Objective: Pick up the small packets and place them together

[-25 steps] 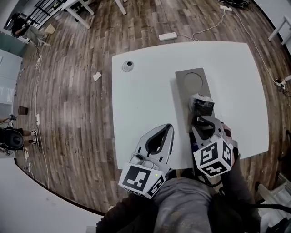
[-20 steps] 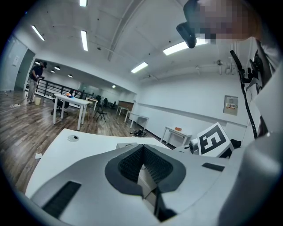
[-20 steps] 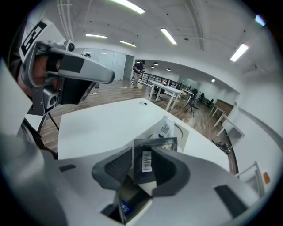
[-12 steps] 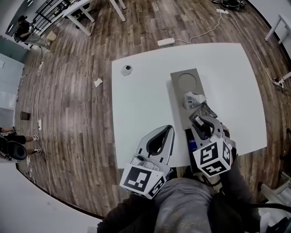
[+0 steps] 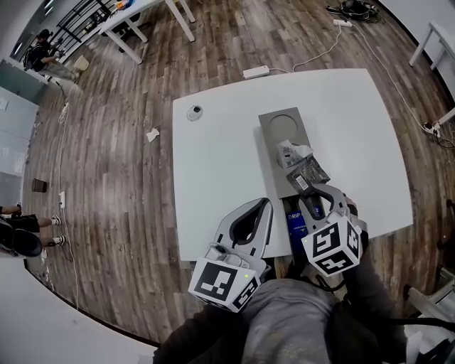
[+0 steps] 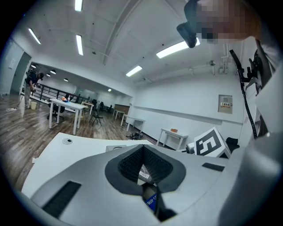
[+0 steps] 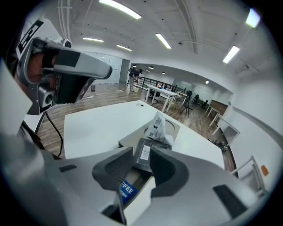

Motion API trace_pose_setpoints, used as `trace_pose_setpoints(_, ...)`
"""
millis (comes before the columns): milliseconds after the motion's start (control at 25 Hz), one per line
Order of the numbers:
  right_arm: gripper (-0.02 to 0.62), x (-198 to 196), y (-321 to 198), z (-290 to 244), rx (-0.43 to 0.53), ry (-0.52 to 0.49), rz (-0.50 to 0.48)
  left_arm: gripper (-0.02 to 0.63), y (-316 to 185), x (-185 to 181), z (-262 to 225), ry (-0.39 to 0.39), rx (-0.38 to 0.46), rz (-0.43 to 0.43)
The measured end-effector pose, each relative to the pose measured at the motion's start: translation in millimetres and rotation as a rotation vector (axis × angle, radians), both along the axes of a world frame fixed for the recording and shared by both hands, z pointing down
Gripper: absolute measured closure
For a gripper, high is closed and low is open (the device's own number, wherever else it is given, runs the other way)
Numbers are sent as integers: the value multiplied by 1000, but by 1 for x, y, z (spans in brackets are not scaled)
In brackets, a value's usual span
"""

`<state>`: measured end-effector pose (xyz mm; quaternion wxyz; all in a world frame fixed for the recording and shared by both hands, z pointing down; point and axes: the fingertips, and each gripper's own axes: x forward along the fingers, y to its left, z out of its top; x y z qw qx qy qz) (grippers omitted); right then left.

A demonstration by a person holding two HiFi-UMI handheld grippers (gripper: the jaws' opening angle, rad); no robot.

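Observation:
A grey tray (image 5: pixel 273 139) with a round recess lies on the white table (image 5: pixel 213 163). On its near end a white packet (image 5: pixel 290 152) and a dark packet (image 5: pixel 308 173) rest side by side, touching. A blue packet (image 5: pixel 294 219) lies at the table's near edge, between the grippers. My right gripper (image 5: pixel 325 190) hovers just short of the dark packet (image 7: pixel 144 154), open, its pads not touching it. The blue packet (image 7: pixel 127 190) shows beneath its jaws. My left gripper (image 5: pixel 266 202) is shut and empty, left of the blue packet (image 6: pixel 151 201).
A small round object (image 5: pixel 195 111) sits near the table's far left corner. On the wooden floor beyond the table lie a power strip (image 5: pixel 254 72) and cables. The person's lap is against the near table edge. Other white tables (image 5: pixel 142 10) stand far off.
My right gripper has drawn back a little from the tray toward the near edge. The dark packet stays on the tray beside the white one. More of the blue packet shows.

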<state>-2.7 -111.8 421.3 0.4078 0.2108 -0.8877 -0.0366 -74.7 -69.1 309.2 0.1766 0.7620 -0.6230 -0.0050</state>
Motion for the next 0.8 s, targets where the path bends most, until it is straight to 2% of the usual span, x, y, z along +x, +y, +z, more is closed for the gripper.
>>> trace_pose_setpoints(40, 485, 1, 0, 1, 0, 5, 6, 603, 0, 0, 0, 1, -1, 2)
trace_pose_setpoints(80, 550, 2, -2, 2, 2, 10, 15, 603, 0, 0, 0, 1, -3, 3)
trace_pose_setpoints(120, 587, 2, -3, 3, 5, 15, 26, 603, 0, -1, 2, 2, -5, 3)
trace_pose_setpoints(400, 589, 0, -20, 23, 3, 90, 88, 603, -11, -15, 14, 9, -38, 9)
trace_pose_setpoints(560, 589, -9, -22, 36, -13, 122, 77, 603, -18, -26, 21, 13, -56, 8)
trace_pose_setpoints(800, 589, -31, -19, 35, -22, 109, 49, 603, -21, -39, 27, 20, -71, -1)
